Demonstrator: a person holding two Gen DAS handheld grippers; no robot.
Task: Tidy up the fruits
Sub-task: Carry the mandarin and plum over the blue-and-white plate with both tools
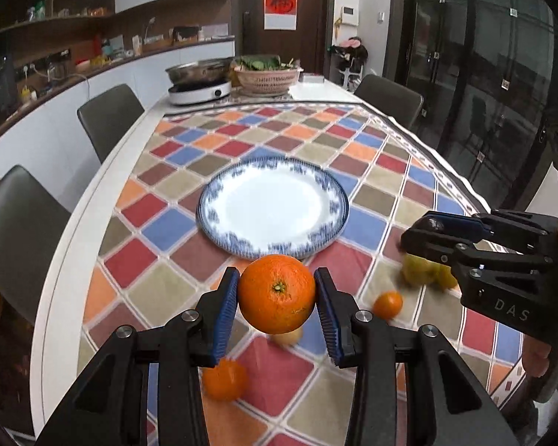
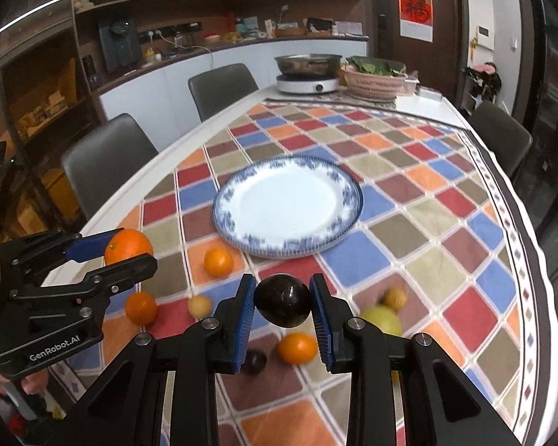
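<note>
Orange (image 1: 277, 293) clamped in left claw (image 1: 278, 310); dark fruit (image 2: 282, 300) clamped in right claw (image 2: 282, 306). Risk: round fruit rolling off plate (image 1: 219, 219).

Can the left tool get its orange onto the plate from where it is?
Probably yes. The left tool holds the large orange lifted just short of the plate, whose surface is bare, with nothing between them. The right tool, gripping a dark fruit, sits off to the side.
</note>
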